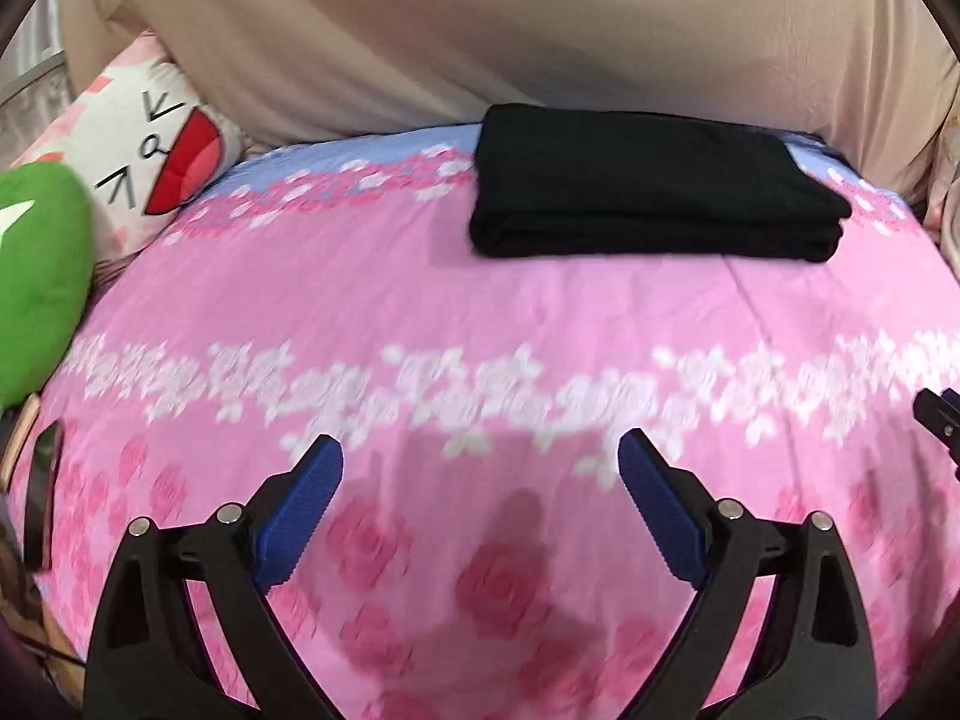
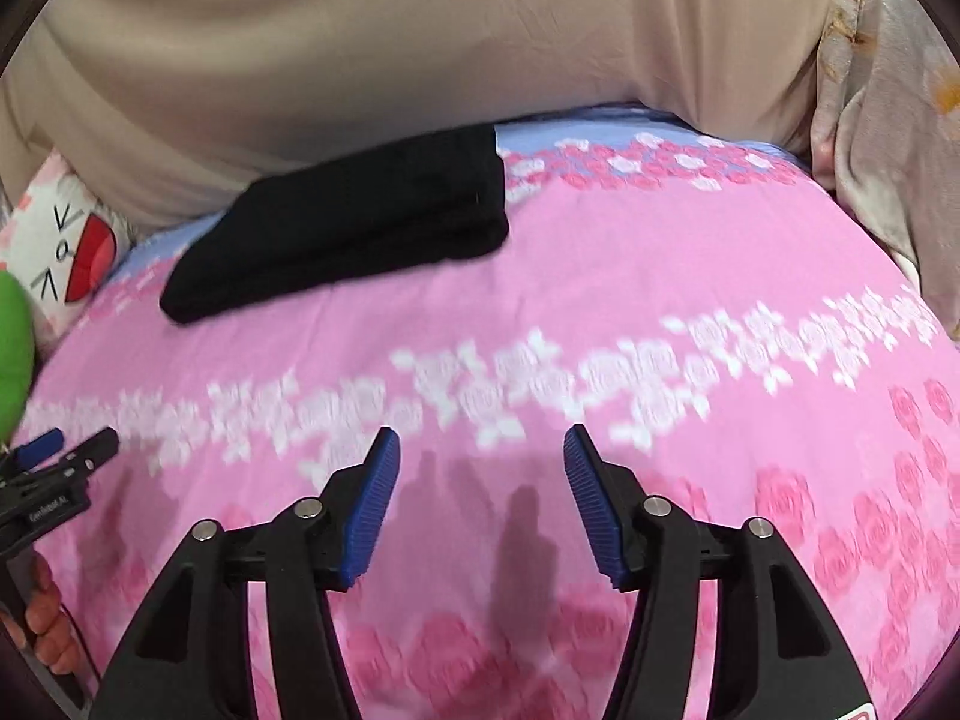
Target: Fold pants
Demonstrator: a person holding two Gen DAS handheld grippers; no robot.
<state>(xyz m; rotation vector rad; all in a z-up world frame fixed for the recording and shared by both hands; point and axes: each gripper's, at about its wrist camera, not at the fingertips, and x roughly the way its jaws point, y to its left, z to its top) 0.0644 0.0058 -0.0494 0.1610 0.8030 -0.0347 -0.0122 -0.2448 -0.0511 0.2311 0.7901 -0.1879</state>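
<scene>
The black pants (image 1: 654, 180) lie folded into a thick rectangle at the far side of the pink flowered bedspread (image 1: 420, 312), close to the beige cushion. In the right wrist view the same pants (image 2: 354, 228) sit at the upper left. My left gripper (image 1: 480, 450) hangs open over the bedspread well short of the pants, its blue pads far apart with nothing between them. My right gripper (image 2: 480, 444) is also open and empty, near the front of the bed. Each gripper's tip shows at the edge of the other's view.
A large beige cushion (image 1: 480, 30) backs the bed. A white cartoon-face pillow (image 1: 144, 150) and a green plush (image 1: 36, 282) lie at the left. A pale flowered cloth (image 2: 888, 120) hangs at the right. A hand (image 2: 48, 618) grips the left tool.
</scene>
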